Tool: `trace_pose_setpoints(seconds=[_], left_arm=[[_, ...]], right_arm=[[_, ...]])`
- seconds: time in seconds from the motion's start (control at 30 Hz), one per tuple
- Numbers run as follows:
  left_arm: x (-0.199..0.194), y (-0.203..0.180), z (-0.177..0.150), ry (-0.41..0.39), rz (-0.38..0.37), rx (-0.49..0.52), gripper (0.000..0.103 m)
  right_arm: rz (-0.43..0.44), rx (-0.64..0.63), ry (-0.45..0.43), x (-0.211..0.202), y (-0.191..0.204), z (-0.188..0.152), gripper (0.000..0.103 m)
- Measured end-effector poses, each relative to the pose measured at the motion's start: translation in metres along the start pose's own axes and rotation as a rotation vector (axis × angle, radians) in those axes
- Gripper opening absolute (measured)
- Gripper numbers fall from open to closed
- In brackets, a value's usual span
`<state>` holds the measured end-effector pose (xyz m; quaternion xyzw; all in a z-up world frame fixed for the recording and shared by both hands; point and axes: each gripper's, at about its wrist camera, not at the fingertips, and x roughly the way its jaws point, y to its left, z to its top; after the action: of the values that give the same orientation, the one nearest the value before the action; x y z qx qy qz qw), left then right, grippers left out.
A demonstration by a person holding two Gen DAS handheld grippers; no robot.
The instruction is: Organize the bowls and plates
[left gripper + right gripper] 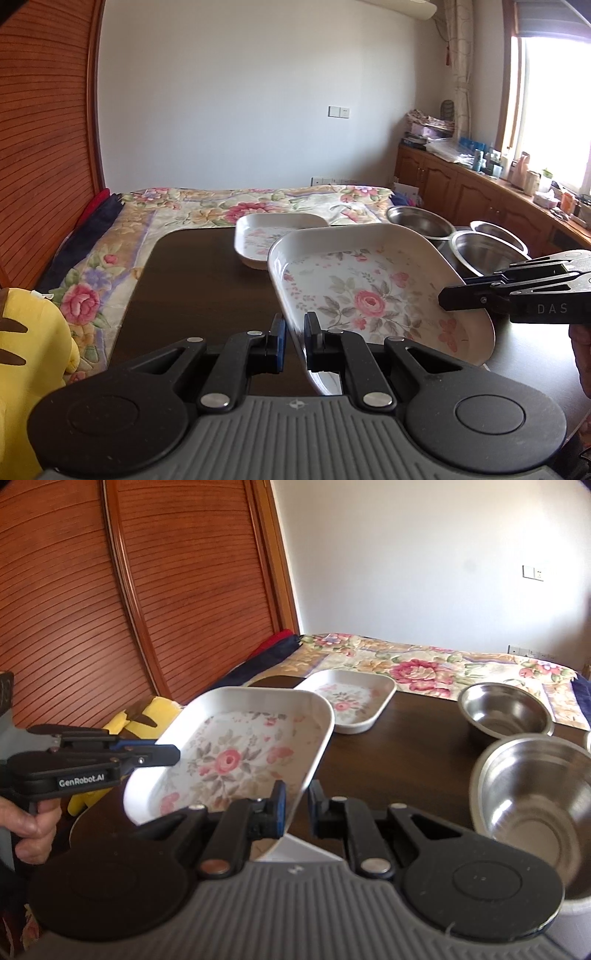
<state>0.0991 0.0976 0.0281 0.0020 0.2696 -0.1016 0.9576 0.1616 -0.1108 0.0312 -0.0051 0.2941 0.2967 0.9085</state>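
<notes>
Both grippers, left gripper (294, 341) and right gripper (295, 806), clamp opposite rims of 1 white floral rectangular plastic plate (373, 295), apparently steadying it between their fingers for stacking.

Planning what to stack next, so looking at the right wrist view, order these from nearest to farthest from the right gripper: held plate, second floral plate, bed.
1. Held plate, in its fingers.
2. Second floral plate, mid-table, left.
3. Bed, beyond the table.

Two floral plates (373, 295) (271, 236), three steel bowls (419, 219) (484, 253) (496, 230), one yellow plush toy (29, 347).
</notes>
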Motion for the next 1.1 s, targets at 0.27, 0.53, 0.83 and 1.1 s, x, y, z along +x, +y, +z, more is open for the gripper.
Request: trace_pose_setpoints(seconds=[0.27,0.53,0.83,1.1], left_arm=[[-0.017,-0.025,-0.012,-0.005,-0.025,0.01,0.011],[-0.031,-0.038,-0.024,-0.007,-0.042,0.014,0.011],[-0.04,-0.047,-0.037,0.0,-0.049,0.014,0.011],[-0.032,-0.049,-0.045,0.025,-0.052,0.007,0.011]], right_arm=[[-0.022,0.011,-0.023,-0.025,-0.002,-0.015,0.015],[-0.036,0.021,-0.036,-0.041,-0.001,-0.027,0.015],[-0.039,0.02,-0.022,-0.051,0.001,-0.044,0.015],[-0.044,0.024,0.003,-0.05,0.0,-0.056,0.015]])
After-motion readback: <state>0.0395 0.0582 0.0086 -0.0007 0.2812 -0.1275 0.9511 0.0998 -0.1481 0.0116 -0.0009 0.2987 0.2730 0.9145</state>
